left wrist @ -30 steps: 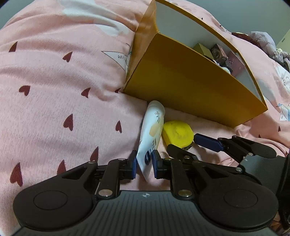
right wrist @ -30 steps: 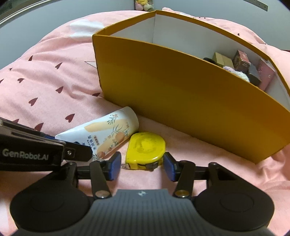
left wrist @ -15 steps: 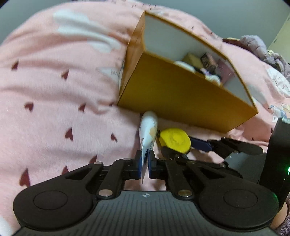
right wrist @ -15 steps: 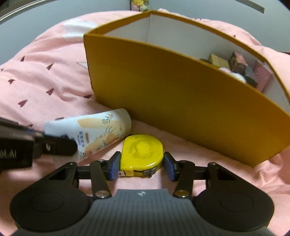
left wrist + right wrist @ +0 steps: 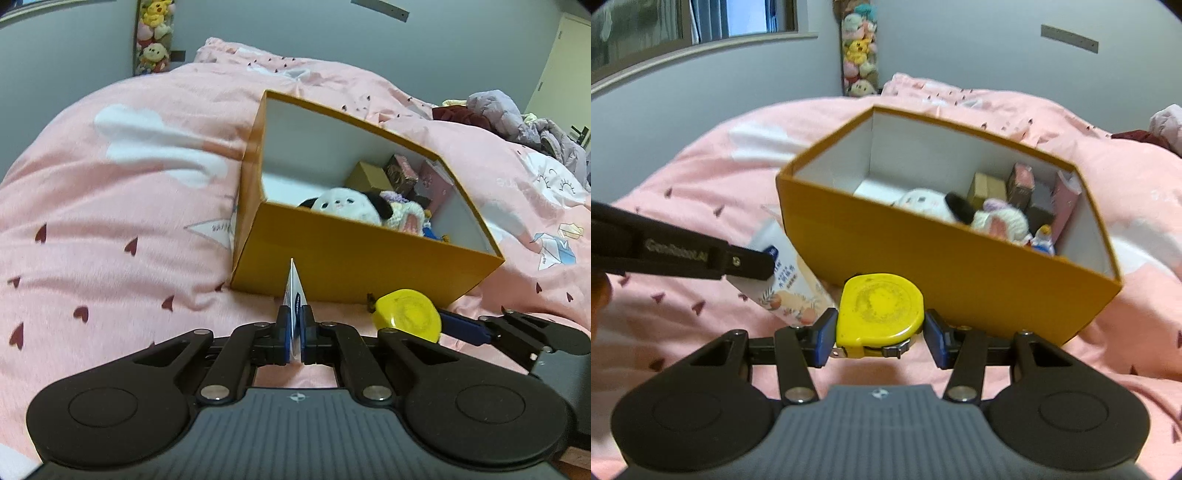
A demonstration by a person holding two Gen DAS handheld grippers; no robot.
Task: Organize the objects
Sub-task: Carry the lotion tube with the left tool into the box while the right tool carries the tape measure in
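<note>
The tube [image 5: 294, 291] sits pinched between the two blue pads of the left gripper [image 5: 294, 334], in front of the near wall of the orange box [image 5: 354, 266]. In the left view only its thin flat end shows, edge on, so its print is hard to read. The right view shows much more: the tube [image 5: 786, 280] has a white body with fruit pictures, but its far end is hidden behind the box corner [image 5: 786, 206] and the left gripper's black finger [image 5: 746, 264] covers part of it. The yellow tape measure [image 5: 881, 314] is squeezed between the blue pads of the right gripper [image 5: 881, 338], just in front of the box. In the left view the tape measure [image 5: 408, 319] shows only from the side, with one blue pad of the right gripper [image 5: 461, 328] touching it. Both grippers point at the box, side by side above the pink blanket [image 5: 110, 240]. Inside the box lie a white and black plush toy [image 5: 347, 205], a knitted toy [image 5: 1001, 221] and small cartons [image 5: 988, 190], partly cut off by the near wall and a bit blurry. More plush toys [image 5: 857, 48] hang on the grey wall behind.
</note>
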